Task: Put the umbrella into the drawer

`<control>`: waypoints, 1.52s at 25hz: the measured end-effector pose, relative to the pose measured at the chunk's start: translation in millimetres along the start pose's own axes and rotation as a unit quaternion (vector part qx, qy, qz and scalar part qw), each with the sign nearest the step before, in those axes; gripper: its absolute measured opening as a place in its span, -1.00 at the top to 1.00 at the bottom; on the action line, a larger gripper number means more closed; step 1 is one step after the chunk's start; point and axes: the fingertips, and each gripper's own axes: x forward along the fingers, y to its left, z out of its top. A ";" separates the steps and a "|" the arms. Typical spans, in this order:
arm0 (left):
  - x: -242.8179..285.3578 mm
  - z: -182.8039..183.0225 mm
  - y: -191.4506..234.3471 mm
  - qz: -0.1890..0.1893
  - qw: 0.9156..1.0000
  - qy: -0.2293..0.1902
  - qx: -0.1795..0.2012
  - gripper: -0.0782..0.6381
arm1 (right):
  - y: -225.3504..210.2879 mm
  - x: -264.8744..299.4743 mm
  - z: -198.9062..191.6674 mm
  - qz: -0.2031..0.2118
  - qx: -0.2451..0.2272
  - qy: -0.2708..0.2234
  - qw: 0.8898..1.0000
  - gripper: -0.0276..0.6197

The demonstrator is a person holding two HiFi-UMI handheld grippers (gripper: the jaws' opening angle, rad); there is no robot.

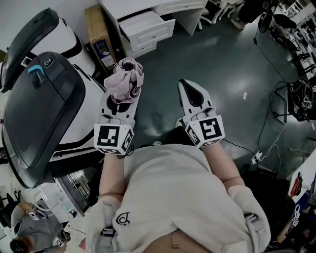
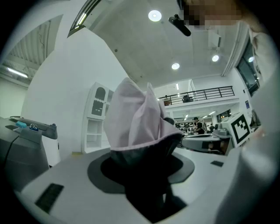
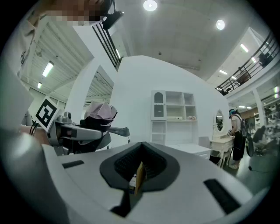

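Underfoot, the smooth dark grey-green floor fills most of the head view. To my left lie rounded machine housings, glossy white shells capped with dark grey lids. Below them in the head view, my cream sweatshirt shows soft and matte.

Far ahead stands a white desk, flat-topped and boxy. Its drawer is pulled out, showing a panelled front and a pale inside. A tall brown cardboard box leans just beside the desk, between it and the housings.

My left claw is white plastic with black pads, held level, and has a marker cube at its back. Its jaws stand partway apart and press on the umbrella, which sticks up between them. In the left gripper view, this claw clamps the umbrella low on its bundle. The umbrella is a folded, crumpled bunch of pale pink fabric with a dark lining at the lower edge. It is well apart from the drawer.

My right claw tapers to a closed point. In the right gripper view, this claw has its ribbed black pads together with nothing gripped between them.
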 end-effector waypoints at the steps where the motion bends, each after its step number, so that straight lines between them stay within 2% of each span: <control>1: 0.2 0.1 0.8 0.000 1.000 0.000 0.000 0.15 | 0.1 0.6 -0.3 -0.001 0.001 -0.001 1.000 0.91; 12: 3.3 -0.1 2.8 0.007 1.000 -0.004 -0.002 0.15 | -5.2 3.7 -2.6 0.007 0.032 -0.012 0.999 0.90; 16: 14.7 -4.5 7.0 0.018 1.000 0.001 -0.003 0.15 | -19.1 16.2 -14.8 0.013 0.054 -0.003 0.998 0.90; 21: 44.8 -12.6 18.6 0.043 0.999 0.012 -0.003 0.15 | -47.6 49.1 -24.6 0.032 0.056 0.002 0.998 0.90; 25: 84.8 -18.5 30.6 0.073 0.997 0.020 -0.007 0.15 | -78.7 86.0 -36.0 0.062 0.058 0.010 0.996 0.90; 30: 159.4 -16.8 52.0 0.103 0.994 0.031 -0.016 0.15 | -135.7 154.1 -44.1 0.095 0.068 0.026 0.993 0.90; 38: 279.5 -18.6 74.5 0.165 0.985 0.043 -0.036 0.15 | -232.5 253.0 -54.4 0.164 0.057 0.045 0.984 0.90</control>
